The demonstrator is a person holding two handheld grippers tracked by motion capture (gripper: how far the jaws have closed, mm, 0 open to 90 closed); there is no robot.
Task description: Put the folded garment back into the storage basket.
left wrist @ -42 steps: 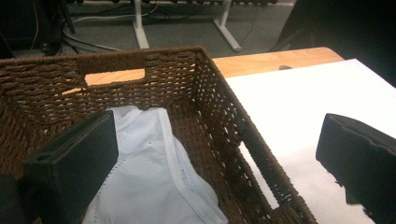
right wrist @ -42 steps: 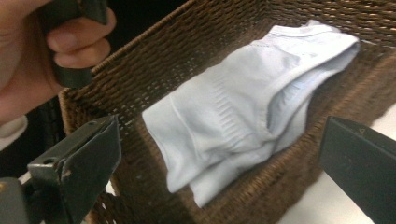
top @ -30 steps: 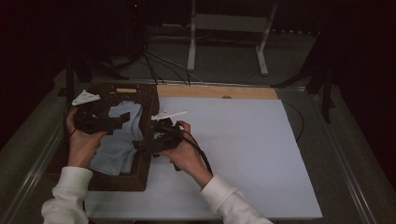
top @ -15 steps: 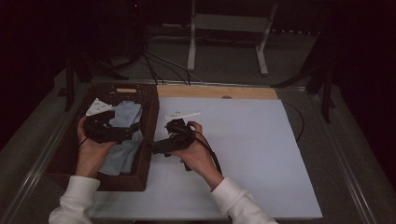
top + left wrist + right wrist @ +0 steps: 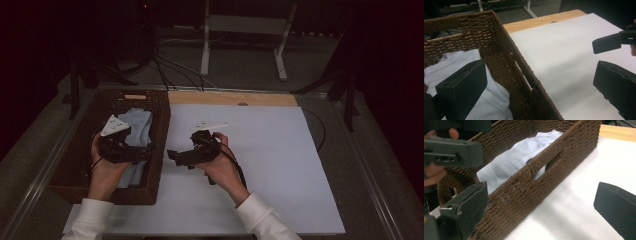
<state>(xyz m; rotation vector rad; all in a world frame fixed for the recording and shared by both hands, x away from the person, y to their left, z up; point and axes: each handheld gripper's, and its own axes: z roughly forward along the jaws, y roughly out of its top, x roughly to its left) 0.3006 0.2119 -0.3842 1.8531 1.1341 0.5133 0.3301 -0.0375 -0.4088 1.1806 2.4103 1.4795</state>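
A: How are the 2 jaws of the left gripper (image 5: 145, 151) set?

B: They are spread wide with nothing gripped. In the left gripper view, 1 jaw is seen inside the dark brown woven wicker basket (image 5: 506, 57), above the pale blue folded cloth (image 5: 491, 100), and the other outside it over the white table sheet (image 5: 564, 57); the basket's near wall lies between them.

A: And the right gripper (image 5: 176, 156)?

B: Its jaws are likewise parted and empty. In the right gripper view they are seen to flank the basket's outer wall, by the handle slot; whether the wall is touched cannot be told.

A: Where is the cloth located?

B: It lies inside the basket, at the table's left, draped toward the far end. The basket is placed partly on the white sheet, beside a strip of bare light wooden board (image 5: 230, 98) at the far edge.

A: What lies beyond?

B: The 2 grippers are held by hands in white sleeves (image 5: 260, 220), pointing toward each other across the basket wall.
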